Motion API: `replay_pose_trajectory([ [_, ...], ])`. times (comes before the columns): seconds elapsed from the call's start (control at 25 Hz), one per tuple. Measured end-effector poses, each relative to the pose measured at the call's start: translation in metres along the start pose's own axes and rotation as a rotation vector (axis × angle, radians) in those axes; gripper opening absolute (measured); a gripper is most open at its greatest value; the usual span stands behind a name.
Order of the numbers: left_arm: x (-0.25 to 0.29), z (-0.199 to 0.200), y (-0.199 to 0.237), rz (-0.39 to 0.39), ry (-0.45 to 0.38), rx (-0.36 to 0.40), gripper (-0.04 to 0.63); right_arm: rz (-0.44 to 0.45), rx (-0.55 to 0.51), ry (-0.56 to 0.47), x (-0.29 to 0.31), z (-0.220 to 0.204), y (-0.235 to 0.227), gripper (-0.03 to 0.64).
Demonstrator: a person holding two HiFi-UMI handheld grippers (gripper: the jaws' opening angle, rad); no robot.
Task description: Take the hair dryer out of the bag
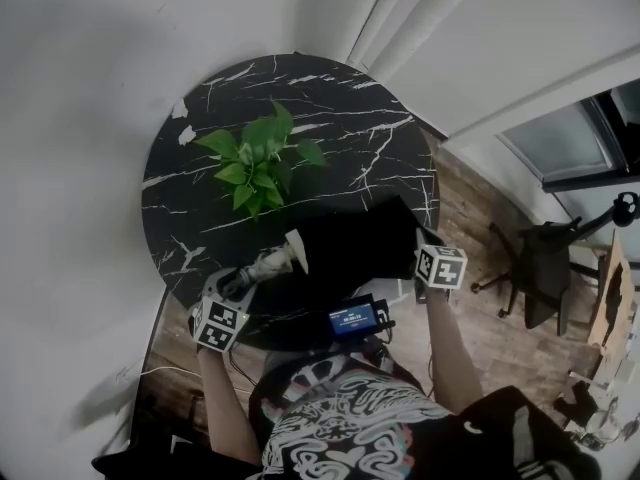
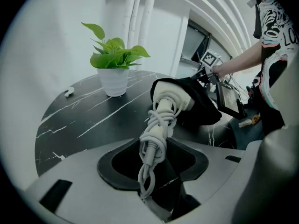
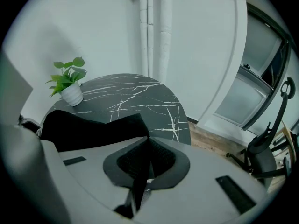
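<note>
A white hair dryer (image 1: 276, 261) with its cord wound round the handle lies on the round black marble table (image 1: 200, 128). Its head (image 2: 172, 97) still sits in the mouth of the black bag (image 1: 365, 240), while the handle (image 2: 156, 129) sticks out toward my left gripper (image 1: 238, 286). In the left gripper view that gripper (image 2: 153, 158) is closed on the cord-wrapped handle. At the bag's right side, my right gripper (image 1: 420, 251) is shut on a fold of the bag's fabric (image 3: 140, 171), and the bag (image 3: 88, 127) stretches away to its left.
A potted green plant (image 1: 262, 158) stands mid-table behind the bag. A small device with a lit screen (image 1: 355, 319) rests at the table's near edge. On the wooden floor to the right stands a dark office chair (image 1: 540, 263). White walls and a pipe lie behind the table.
</note>
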State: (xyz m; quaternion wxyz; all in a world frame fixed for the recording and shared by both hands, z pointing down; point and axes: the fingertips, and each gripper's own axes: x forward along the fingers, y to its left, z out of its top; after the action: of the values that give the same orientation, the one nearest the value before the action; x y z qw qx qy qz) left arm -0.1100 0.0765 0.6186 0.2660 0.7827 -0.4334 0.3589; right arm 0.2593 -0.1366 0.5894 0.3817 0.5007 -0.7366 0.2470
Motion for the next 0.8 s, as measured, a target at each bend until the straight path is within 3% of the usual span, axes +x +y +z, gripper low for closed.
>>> replay_pose_trajectory([
  [0.8, -0.0078, -0.0086, 0.0003, 0.010, 0.005, 0.006, 0.193, -0.026, -0.015, -0.014, 0.0044, 0.0101, -0.0088, 0.023],
])
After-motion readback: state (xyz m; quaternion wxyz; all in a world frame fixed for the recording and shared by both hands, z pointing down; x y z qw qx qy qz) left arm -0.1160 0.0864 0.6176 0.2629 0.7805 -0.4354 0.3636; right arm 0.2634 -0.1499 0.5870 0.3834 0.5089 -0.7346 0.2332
